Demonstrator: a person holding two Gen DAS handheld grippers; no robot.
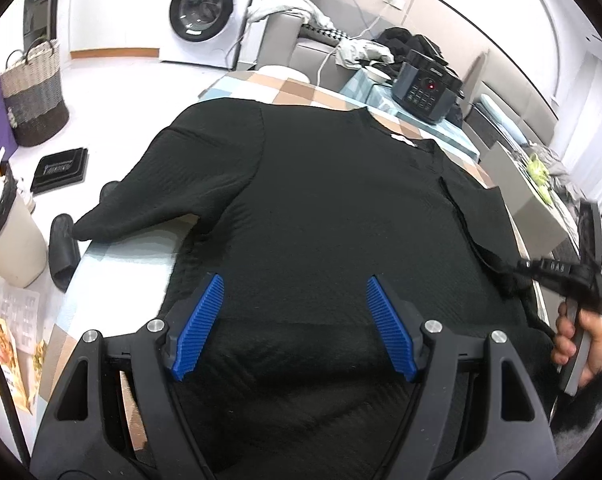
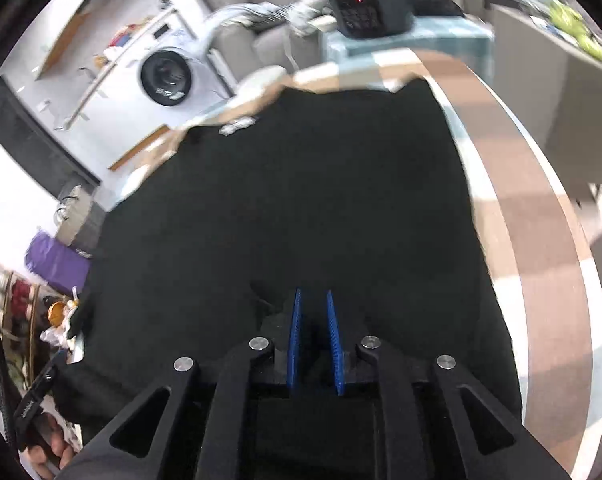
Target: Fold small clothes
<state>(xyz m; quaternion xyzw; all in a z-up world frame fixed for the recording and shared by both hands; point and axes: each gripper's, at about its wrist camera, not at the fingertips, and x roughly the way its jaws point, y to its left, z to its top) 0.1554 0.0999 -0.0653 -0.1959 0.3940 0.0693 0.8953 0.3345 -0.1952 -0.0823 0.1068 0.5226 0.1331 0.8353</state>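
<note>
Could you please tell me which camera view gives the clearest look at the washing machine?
The left wrist view: the washing machine is sharp, its door and panel in view. In the right wrist view it is tilted, motion-blurred and smaller.

- Left wrist view looks forward and down, close over the black shirt [image 1: 321, 208].
- Right wrist view sits closer, tilted.
- Both share the washing machine [image 1: 205, 8] and the table [image 1: 285, 86].

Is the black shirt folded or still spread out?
Mostly spread: the black shirt lies flat on the checked tablecloth, left sleeve extended. The right gripper pinches its right edge.
</note>
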